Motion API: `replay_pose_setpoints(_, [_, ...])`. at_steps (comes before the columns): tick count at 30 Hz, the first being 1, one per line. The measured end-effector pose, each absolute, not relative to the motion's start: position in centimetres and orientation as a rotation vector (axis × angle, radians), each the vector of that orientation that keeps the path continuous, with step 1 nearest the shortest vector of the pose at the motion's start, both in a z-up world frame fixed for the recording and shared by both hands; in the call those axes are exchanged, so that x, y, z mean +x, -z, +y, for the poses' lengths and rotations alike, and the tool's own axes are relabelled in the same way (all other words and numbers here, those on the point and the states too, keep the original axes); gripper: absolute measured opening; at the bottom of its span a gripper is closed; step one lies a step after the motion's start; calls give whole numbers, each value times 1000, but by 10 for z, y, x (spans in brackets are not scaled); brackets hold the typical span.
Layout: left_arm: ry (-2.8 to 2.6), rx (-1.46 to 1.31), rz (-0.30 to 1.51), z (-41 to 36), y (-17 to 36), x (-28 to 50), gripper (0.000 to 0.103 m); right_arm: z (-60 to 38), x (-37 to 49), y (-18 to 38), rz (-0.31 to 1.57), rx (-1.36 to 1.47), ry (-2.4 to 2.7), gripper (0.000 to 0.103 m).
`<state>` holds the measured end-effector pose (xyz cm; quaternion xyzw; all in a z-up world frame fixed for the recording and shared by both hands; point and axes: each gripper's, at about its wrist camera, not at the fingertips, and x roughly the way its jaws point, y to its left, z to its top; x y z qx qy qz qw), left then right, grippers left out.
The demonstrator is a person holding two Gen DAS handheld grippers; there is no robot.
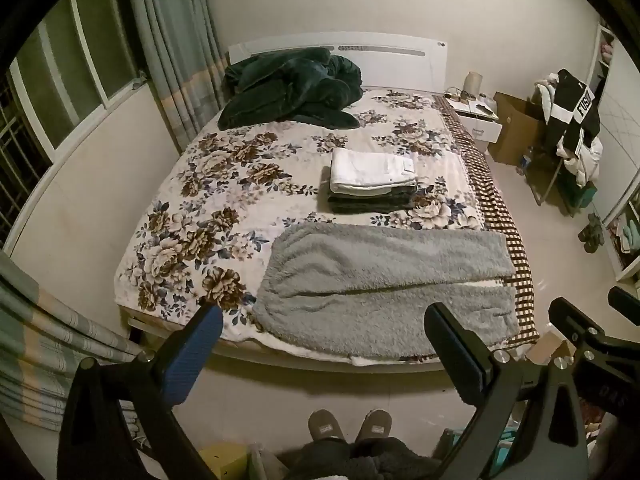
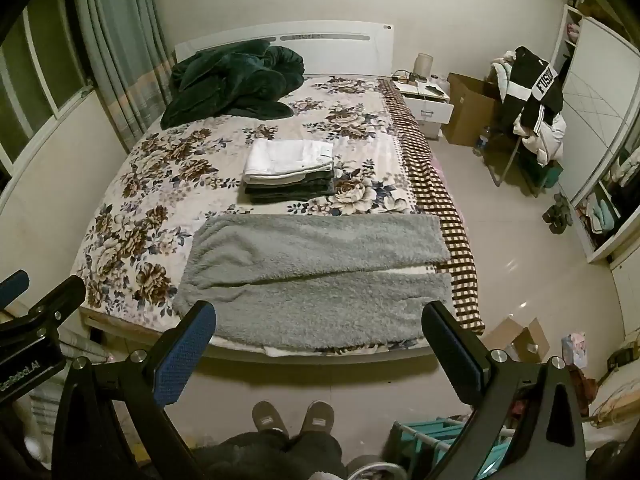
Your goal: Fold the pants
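Grey fleece pants (image 1: 384,280) lie spread flat across the near end of the floral bed (image 1: 208,216), waist to the left, both legs running right, with a narrow gap between the legs. They also show in the right wrist view (image 2: 316,276). My left gripper (image 1: 324,320) is open and empty, held above the floor in front of the bed's near edge. My right gripper (image 2: 320,320) is open and empty at about the same height, to the right of the left one; part of it shows in the left wrist view (image 1: 580,328).
A stack of folded clothes (image 1: 372,180) with white on top sits mid-bed. A dark green blanket (image 1: 292,88) is heaped by the headboard. Nightstand (image 1: 476,116), cardboard box (image 1: 516,128) and clothes-laden chair (image 1: 572,120) stand to the right. My slippered feet (image 1: 348,428) stand below.
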<state>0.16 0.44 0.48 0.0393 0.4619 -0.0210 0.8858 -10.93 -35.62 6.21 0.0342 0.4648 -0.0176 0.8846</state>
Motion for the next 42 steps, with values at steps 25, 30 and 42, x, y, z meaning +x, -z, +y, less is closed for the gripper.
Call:
replay_pose_setpoints(25, [50, 85, 958, 17, -12, -1, 103, -334, -112, -70, 976, 69, 29, 103])
replay_pose_setpoints(30, [46, 84, 954, 19, -14, -1, 103, -334, -113, -71, 976, 69, 29, 103])
replay_pose_setpoints(42, [47, 88, 954, 16, -12, -1, 103, -326, -117, -68, 975, 66, 20, 103])
